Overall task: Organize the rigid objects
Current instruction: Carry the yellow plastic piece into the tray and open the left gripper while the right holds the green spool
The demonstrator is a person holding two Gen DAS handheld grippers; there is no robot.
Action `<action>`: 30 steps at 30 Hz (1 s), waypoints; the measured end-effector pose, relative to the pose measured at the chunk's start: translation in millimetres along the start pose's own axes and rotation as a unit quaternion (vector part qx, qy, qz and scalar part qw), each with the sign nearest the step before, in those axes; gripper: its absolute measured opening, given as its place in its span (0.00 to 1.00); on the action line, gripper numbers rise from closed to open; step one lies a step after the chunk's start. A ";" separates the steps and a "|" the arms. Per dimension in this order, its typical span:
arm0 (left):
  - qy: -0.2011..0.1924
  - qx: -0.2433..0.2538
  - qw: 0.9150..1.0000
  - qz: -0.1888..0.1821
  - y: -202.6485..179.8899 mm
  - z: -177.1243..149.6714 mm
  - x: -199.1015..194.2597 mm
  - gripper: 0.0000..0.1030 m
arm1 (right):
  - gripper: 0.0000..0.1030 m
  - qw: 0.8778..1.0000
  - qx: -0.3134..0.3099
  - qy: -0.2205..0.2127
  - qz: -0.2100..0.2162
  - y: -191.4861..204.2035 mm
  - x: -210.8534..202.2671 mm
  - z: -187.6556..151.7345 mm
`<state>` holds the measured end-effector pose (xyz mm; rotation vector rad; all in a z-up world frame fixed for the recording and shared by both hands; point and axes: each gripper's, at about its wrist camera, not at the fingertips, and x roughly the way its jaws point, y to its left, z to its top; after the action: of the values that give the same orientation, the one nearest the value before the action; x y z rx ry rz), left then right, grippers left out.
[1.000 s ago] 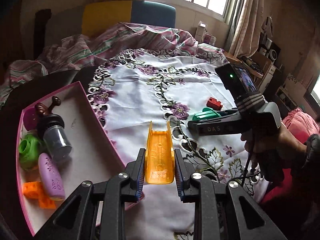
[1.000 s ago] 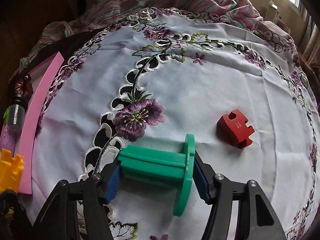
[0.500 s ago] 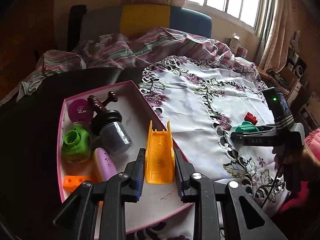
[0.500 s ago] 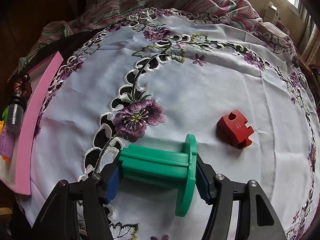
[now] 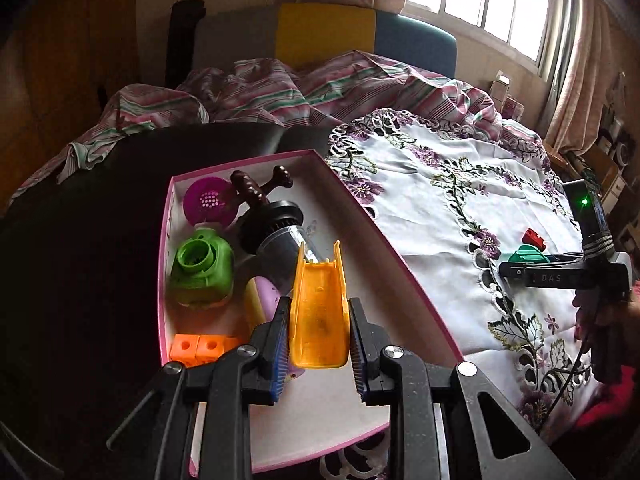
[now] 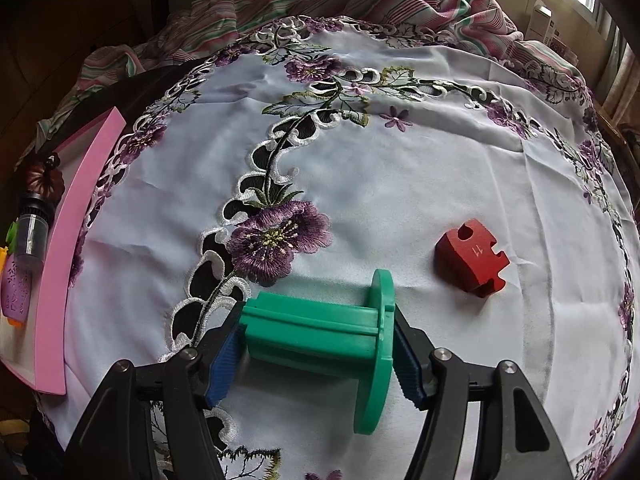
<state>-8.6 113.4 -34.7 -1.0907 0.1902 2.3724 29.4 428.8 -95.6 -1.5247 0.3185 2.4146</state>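
Six things already lie in the pink box (image 5: pixel 404 256), the left gripper (image 5: pixel 318 344) holds an orange channel (image 5: pixel 318 316) clenched above it, while the right gripper (image 6: pixel 316 350), jaws opening, straddles a green spool (image 6: pixel 320 330) on the cloth (image 6: pixel 440 168) beside a red block (image 6: pixel 472 258).

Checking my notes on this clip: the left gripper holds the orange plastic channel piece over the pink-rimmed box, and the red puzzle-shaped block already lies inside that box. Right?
Not quite: the red puzzle-shaped block lies on the embroidered white tablecloth, outside the pink-rimmed box, as the right wrist view shows.
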 end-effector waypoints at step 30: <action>-0.018 -0.079 0.995 -0.056 60.0 6.6 -20.4 0.26 | 0.65 1.000 0.000 0.002 -0.002 0.1 1.9 -0.3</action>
<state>-32.5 56.1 -20.3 -1.0989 -0.0721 2.3354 28.8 428.9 -97.5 -1.5294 0.3169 2.4074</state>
